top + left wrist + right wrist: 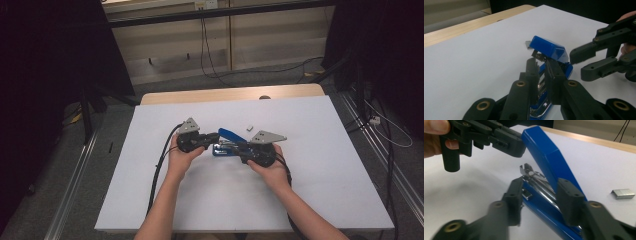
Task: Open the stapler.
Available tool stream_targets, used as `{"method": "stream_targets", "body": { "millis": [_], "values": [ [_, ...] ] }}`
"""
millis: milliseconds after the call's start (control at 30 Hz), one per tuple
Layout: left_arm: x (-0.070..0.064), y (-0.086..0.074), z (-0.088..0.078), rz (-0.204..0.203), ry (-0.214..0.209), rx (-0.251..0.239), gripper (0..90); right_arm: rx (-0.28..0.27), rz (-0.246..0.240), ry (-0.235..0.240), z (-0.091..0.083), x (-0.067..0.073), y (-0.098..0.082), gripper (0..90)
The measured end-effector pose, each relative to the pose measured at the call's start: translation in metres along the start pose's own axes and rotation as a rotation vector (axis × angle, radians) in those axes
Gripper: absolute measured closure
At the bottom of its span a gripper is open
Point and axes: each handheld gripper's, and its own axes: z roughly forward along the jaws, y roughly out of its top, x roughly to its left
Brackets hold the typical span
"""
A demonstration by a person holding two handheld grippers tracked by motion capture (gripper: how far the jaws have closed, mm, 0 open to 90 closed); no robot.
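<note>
We see a blue plastic-and-metal stapler (227, 145) lying near the middle of the white table (320, 185), its blue top cover swung up and open so the metal staple channel is bare. The left gripper (541, 67) is clenched on the stapler: in the left gripper view its two black jaws squeeze the rear of the base and channel from both sides, with the raised cover just beyond them. The right gripper (540, 192) comes in from the opposite end. In the right gripper view its jaws straddle the blue base and channel; they look blurred, and we cannot tell whether the pads already press on the stapler. In the high view both hands sit close together, the stapler between the two grippers. A small grey metal strip of staples (623, 193) lies on the table just beside the stapler, apart from it.
</note>
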Motion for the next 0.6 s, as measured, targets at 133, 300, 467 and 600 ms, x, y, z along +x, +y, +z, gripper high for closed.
{"method": "stream_targets", "body": {
  "millis": [133, 300, 467, 600],
  "values": [
    [0.0, 0.0, 0.0, -0.001, -0.001, 0.002, 81.6, 0.01, 0.009, 0.014, 0.007, 0.003, -0.001, 81.3],
    [0.0, 0.001, 0.0, 0.002, -0.003, 0.001, 81.6, 0.015, 0.024, 0.013, 0.014, 0.006, 0.002, 89.8],
    [0.0, 0.001, 0.0, 0.006, -0.002, 0.003, 81.5, 0.013, 0.032, 0.014, 0.018, 0.008, 0.004, 90.0],
    [0.0, 0.001, 0.0, 0.007, -0.002, 0.002, 81.5, 0.024, 0.028, 0.012, 0.022, 0.009, 0.005, 90.0]
  ]
}}
